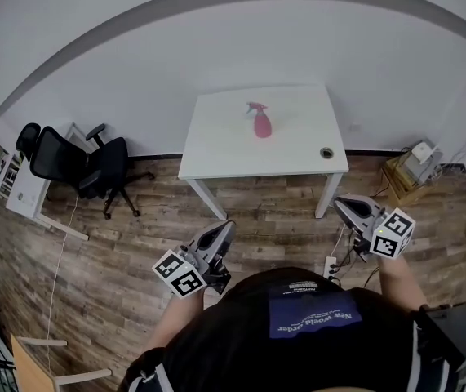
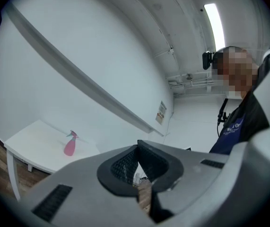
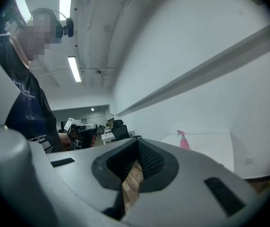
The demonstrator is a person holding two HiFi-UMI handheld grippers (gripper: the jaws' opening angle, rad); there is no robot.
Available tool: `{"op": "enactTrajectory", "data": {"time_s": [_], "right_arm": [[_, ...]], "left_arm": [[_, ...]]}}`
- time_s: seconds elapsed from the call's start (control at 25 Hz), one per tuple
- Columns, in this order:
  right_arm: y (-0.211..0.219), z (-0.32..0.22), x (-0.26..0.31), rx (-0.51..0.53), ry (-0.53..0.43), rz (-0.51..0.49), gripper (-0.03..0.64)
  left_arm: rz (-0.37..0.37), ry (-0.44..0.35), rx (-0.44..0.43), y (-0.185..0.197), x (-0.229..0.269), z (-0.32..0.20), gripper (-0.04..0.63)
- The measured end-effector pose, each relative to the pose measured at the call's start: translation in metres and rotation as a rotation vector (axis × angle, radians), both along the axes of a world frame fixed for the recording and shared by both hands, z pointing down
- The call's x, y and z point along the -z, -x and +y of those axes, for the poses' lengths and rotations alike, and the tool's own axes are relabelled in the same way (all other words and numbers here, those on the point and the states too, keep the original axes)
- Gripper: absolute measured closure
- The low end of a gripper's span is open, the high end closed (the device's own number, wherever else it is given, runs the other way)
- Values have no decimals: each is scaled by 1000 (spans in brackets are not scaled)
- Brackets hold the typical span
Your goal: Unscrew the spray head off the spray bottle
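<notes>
White worktop (image 1: 216, 149) upper centre | bottle (image 1: 262, 124) untouched, spray head (image 1: 255, 105) on | left gripper (image 1: 224, 229), right gripper (image 1: 344, 207): jaws closed, empty

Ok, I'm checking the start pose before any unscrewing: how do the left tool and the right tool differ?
The left tool angles up-right in the head view, the right tool up-left. The left tool shows lower in that picture than the right tool. Both are shut, empty and well short of the white table that holds the pink spray bottle.
</notes>
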State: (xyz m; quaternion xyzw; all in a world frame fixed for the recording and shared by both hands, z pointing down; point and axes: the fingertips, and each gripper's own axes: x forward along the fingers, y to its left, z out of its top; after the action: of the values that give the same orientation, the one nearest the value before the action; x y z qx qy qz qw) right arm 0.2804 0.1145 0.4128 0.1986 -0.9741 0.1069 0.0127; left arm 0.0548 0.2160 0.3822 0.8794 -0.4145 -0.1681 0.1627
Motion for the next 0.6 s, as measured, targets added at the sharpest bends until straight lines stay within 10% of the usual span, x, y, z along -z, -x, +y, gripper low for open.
{"op": "enactTrajectory", "data": {"time_s": [0.6], "right_arm": [[52,-51,-8,-152,9,79,623]], "left_arm": [[60,-17,-164,61,-19,-90,600]]}}
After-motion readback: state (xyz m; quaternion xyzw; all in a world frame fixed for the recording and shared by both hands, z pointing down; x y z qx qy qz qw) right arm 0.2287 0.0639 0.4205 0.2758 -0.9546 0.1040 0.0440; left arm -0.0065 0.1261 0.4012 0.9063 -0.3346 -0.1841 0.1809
